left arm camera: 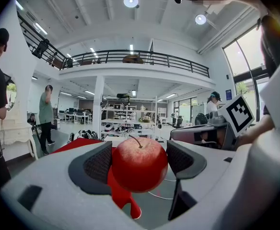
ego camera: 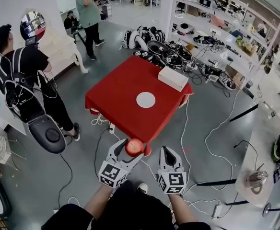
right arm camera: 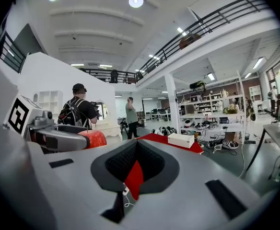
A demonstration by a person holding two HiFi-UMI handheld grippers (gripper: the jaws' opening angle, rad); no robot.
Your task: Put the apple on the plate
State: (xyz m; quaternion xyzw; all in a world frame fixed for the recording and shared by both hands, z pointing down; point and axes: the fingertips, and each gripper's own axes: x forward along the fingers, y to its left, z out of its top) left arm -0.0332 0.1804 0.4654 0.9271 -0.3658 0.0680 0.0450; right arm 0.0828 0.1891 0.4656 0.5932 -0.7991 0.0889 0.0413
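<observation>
The red counter [ego camera: 116,97] stands ahead, a white plate [ego camera: 145,99] at its middle. The left tongs [ego camera: 133,150], spread wide, clasp the apple [left arm camera: 139,163] across its middle, in the air short of the counter. The right tongs [right arm camera: 136,147] are closed and empty. Firm, smooth and round, the apple could probably slip.

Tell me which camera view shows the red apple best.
The left gripper view: the round red apple fills the centre, stem visible, gripped in the left claw. The head view shows the apple small; the right gripper view shows only a part.
</observation>
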